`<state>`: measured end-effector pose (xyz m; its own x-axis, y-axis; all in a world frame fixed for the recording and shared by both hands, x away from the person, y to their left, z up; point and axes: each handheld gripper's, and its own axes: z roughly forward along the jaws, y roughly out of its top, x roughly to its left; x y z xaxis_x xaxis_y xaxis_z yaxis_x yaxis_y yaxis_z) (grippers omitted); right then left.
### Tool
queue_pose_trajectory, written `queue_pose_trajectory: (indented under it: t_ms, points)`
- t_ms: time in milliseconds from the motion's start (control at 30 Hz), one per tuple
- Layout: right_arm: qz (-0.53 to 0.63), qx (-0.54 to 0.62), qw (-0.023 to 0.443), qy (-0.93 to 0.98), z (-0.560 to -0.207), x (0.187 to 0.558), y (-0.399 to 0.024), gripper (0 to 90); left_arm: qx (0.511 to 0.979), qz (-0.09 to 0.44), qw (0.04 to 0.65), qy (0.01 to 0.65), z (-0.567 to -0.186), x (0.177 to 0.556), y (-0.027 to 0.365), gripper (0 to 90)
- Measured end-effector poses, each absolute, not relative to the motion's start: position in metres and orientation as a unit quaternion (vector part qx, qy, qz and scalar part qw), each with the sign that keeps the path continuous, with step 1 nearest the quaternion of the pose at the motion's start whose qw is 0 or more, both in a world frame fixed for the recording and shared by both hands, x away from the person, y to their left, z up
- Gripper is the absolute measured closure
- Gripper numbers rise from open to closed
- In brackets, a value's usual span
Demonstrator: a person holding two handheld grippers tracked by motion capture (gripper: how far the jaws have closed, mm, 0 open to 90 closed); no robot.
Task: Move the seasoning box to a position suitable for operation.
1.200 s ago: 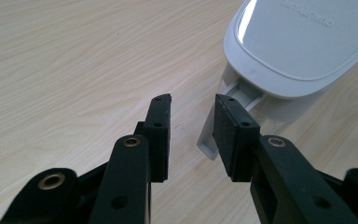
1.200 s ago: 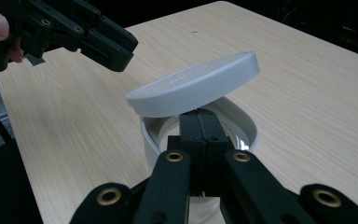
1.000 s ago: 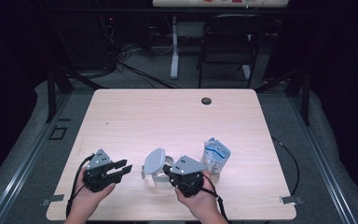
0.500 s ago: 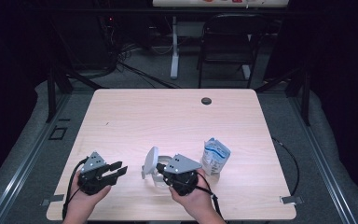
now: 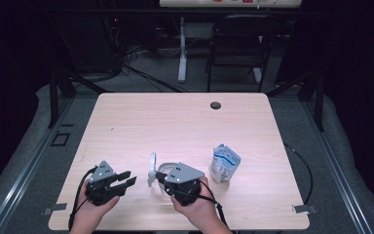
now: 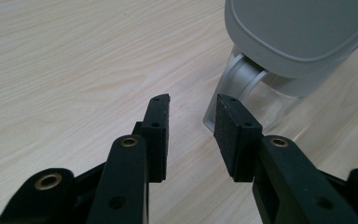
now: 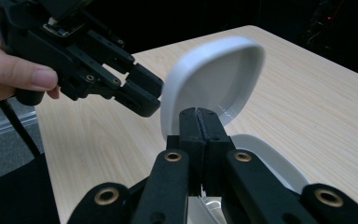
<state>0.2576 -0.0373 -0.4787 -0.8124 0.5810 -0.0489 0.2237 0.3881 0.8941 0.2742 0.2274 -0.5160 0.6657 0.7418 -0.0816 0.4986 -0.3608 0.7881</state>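
left tongs (image 5: pixel 125 179): black body, grey three-cornered plate on top, two black jaws with flat, matte rectangular pads
right tongs (image 5: pixel 158 178): same build, black with a grey three-cornered plate bearing small dark screw holes
jaw arms: black links, brass-ringed pivot holes, small screw holes along them
cables: black, one trailing from each of the tongs towards the worktop's near edge
hands: bare, no sleeves in view

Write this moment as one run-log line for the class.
left gripper: jaws open, just widened, nothing between, near lid | right gripper: jaws shut at case rim | white hinged case: lid raised | pouch: untouched on table
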Motion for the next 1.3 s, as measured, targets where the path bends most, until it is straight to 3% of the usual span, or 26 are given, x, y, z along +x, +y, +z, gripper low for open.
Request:
queue_pose_trajectory:
  t_ms: [633,1300]
  points:
    - [0.493,0.248,0.179,0.814,-0.482,0.257,-0.038,88.3,0.810,0.146,0.417,0.387,-0.519,0.276,0.228,65.2]
    - [0.488,0.267,0.192,0.809,-0.479,0.262,-0.055,67.2,0.802,0.159,0.432,0.381,-0.514,0.278,0.231,57.7]
